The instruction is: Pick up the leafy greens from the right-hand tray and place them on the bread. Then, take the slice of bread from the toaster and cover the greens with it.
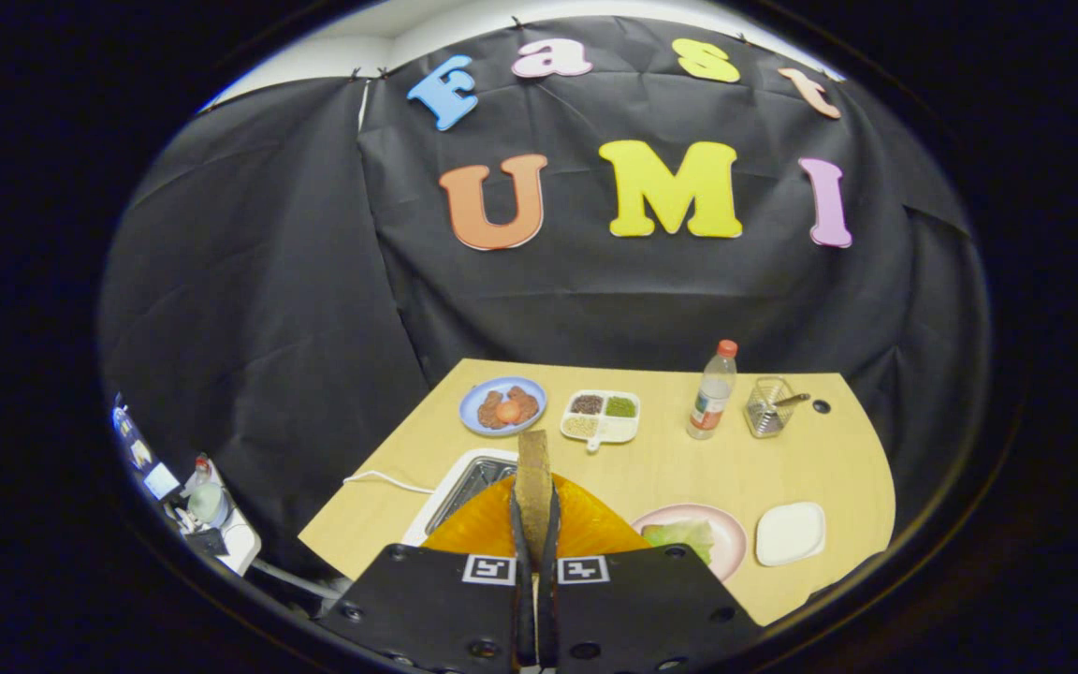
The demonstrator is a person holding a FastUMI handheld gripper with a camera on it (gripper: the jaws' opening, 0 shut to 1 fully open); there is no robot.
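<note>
The claw (535,524) pinches an upright bread slice (532,477) above the toaster (586,529).

Camera rides the claw (535,524), high above the table (670,468), facing the wall

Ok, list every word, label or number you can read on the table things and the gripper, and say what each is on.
Clear plastic bottle with a red cap: its label is too small to read.
Gripper, fingers shut on the brown slice of bread: two square black-and-white markers, patterns only, no words.
No readable text anywhere else.
</note>
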